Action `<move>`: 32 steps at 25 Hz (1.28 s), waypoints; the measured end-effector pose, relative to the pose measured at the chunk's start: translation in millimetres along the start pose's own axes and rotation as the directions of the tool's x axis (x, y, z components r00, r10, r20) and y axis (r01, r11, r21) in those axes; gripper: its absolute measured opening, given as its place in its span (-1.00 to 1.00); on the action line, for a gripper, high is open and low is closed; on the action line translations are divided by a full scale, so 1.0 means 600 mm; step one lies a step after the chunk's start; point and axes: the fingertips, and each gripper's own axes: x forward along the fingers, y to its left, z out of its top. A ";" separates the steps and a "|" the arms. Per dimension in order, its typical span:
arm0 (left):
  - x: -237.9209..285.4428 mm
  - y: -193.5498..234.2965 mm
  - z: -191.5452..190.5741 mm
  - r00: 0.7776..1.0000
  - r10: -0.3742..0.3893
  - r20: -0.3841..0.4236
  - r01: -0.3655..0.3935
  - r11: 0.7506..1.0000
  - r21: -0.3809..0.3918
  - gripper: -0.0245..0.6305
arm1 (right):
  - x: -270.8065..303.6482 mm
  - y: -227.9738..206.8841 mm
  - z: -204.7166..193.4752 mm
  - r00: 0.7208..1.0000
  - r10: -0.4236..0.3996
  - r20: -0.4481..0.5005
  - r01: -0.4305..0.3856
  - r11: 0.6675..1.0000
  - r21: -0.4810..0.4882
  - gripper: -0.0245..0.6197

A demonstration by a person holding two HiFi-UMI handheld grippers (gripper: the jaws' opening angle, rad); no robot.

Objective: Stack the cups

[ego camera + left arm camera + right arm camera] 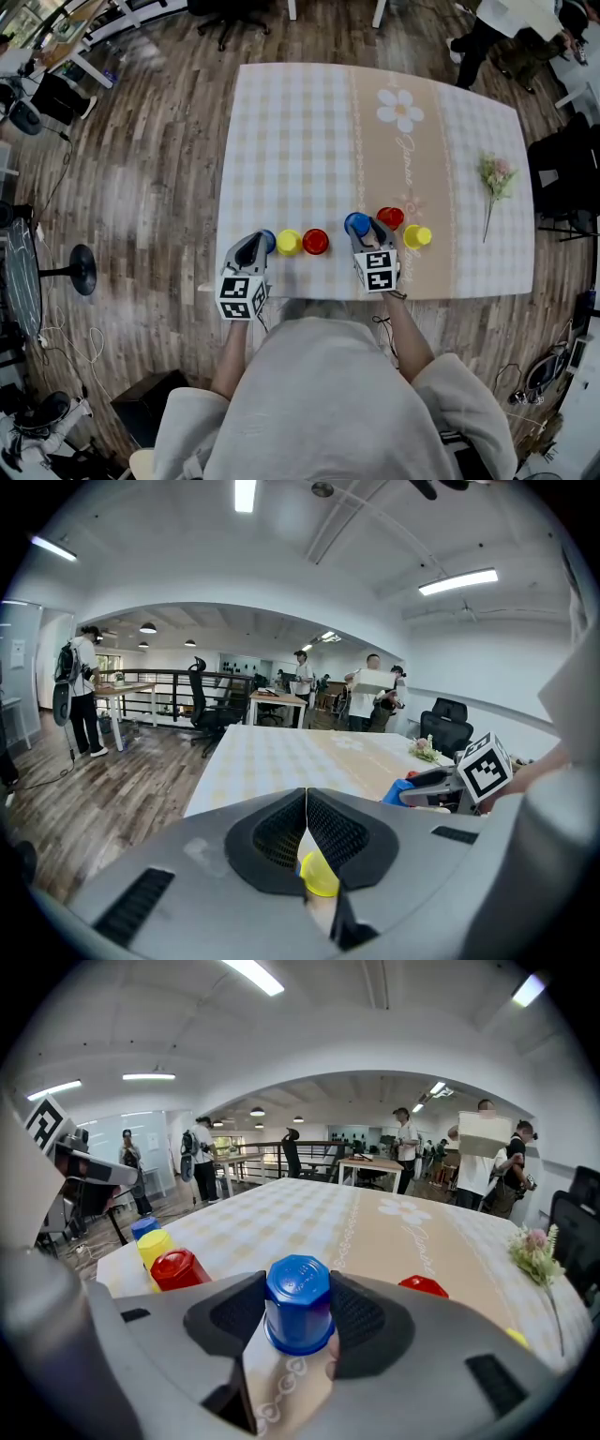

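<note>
The blue cup point(298, 1302) stands upside down near the front edge of the table point(309, 131). The right gripper point(360, 228) has its jaws pressed on both sides of it. To do this well, I think it should squeeze softly and lift straight up. It should keep the cup level, then lower it right over the red cup point(390, 217) just beside it.

The left gripper point(307, 803) has its jaws closed together on nothing. A yellow cup point(321, 874) peeks out below them.

The table wears a checked cloth point(281, 169), and a flower sprig point(495, 176) lies on it. Around it are a wood floor point(141, 169), desks point(370, 1164) and people point(405, 1143).
</note>
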 end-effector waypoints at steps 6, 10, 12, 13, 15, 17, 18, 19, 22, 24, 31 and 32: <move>-0.010 0.012 0.000 1.000 0.023 0.010 -0.022 1.000 -0.016 -0.88 | -0.008 0.027 0.051 0.998 0.039 0.044 -0.037 0.999 -0.037 -0.26; -0.019 0.020 0.000 0.999 0.035 0.021 -0.035 0.999 -0.024 -0.88 | -0.012 0.052 0.081 0.995 0.069 0.070 -0.065 0.996 -0.056 -0.26; -0.023 0.024 0.000 0.999 0.042 0.023 -0.041 0.999 -0.029 -0.88 | -0.013 0.065 0.096 0.993 0.083 0.078 -0.077 0.995 -0.069 -0.26; -0.025 0.026 0.000 0.999 0.045 0.025 -0.044 0.999 -0.031 -0.88 | -0.013 0.071 0.103 0.992 0.090 0.083 -0.084 0.994 -0.074 -0.26; -0.028 0.029 0.000 0.998 0.051 0.029 -0.050 0.998 -0.036 -0.88 | -0.014 0.083 0.116 0.990 0.105 0.092 -0.098 0.992 -0.086 -0.26; -0.032 0.033 -0.001 0.998 0.057 0.032 -0.056 0.998 -0.042 -0.88 | -0.014 0.096 0.128 0.988 0.122 0.096 -0.112 0.989 -0.100 -0.27; -0.035 0.036 -0.002 0.997 0.062 0.035 -0.060 0.997 -0.046 -0.88 | -0.013 0.103 0.132 0.987 0.131 0.097 -0.120 0.987 -0.109 -0.26; -0.037 0.039 -0.002 0.997 0.067 0.038 -0.065 0.997 -0.049 -0.88 | -0.013 0.110 0.136 0.985 0.140 0.098 -0.128 0.985 -0.118 -0.27; -0.046 0.050 -0.001 0.995 0.085 0.048 -0.083 0.995 -0.058 -0.88 | -0.011 0.135 0.154 0.979 0.173 0.106 -0.157 0.978 -0.139 -0.27; -0.055 0.058 -0.002 0.994 0.097 0.054 -0.094 0.994 -0.064 -0.88 | -0.012 0.153 0.167 0.975 0.192 0.112 -0.174 0.973 -0.151 -0.27; -0.076 0.081 -0.009 0.988 0.135 0.070 -0.127 0.987 -0.102 -0.88 | -0.011 0.230 0.190 0.954 0.282 0.103 -0.256 0.943 -0.214 -0.27; -0.078 0.083 -0.010 0.987 0.140 0.074 -0.131 0.986 -0.106 -0.88 | -0.011 0.242 0.192 0.950 0.296 0.100 -0.268 0.937 -0.225 -0.27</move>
